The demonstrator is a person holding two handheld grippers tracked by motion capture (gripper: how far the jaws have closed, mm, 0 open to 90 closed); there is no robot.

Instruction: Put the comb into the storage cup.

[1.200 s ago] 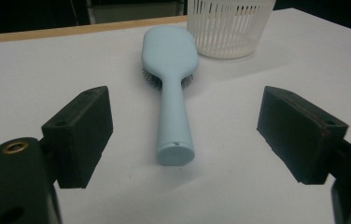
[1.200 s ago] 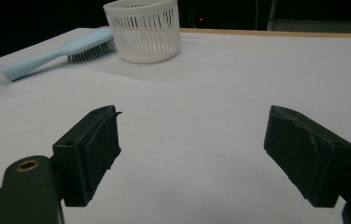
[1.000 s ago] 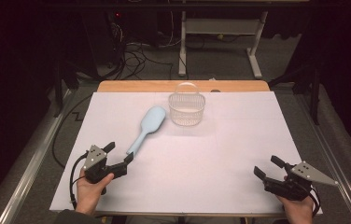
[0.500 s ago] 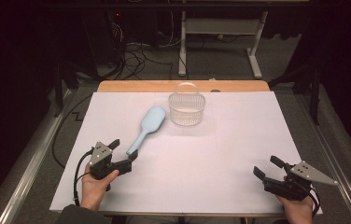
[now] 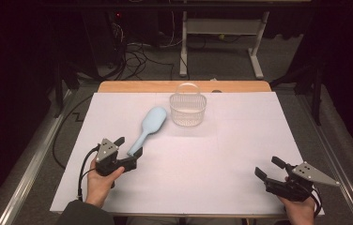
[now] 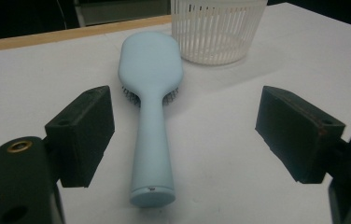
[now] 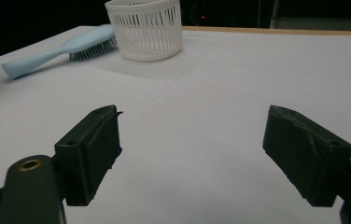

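1. progress: early. hairbrush (image 5: 147, 129) not grasped yet, lying bristles down on the white table cover (image 5: 231, 154), head near the white slatted basket (image 5: 188, 109), apart from it.
2. likely goal, judged from the layout: brush into basket. nothing seen inside the basket in the gripper views. grasp, lift, carry, drop all left to do.
3. left gripper (image 5: 128, 149): released, jaws spread wide, straddling the handle end of the brush. in the left gripper view the handle (image 6: 151, 158) runs straight up the gap between both pads, touching neither. well lined up for a pinch on the handle.
4. left hand (image 5: 100, 183) low near the front-left of the table, forearm in from the bottom edge, gripper pointing forward-right along the brush axis.
5. right gripper (image 5: 272, 168): released too, jaws wide, holding nothing, parked at the front-right corner, well apart from brush and basket. aimed forward-left across bare cover toward the basket.
6. next, as a guess: close left jaws on the handle, then lift.
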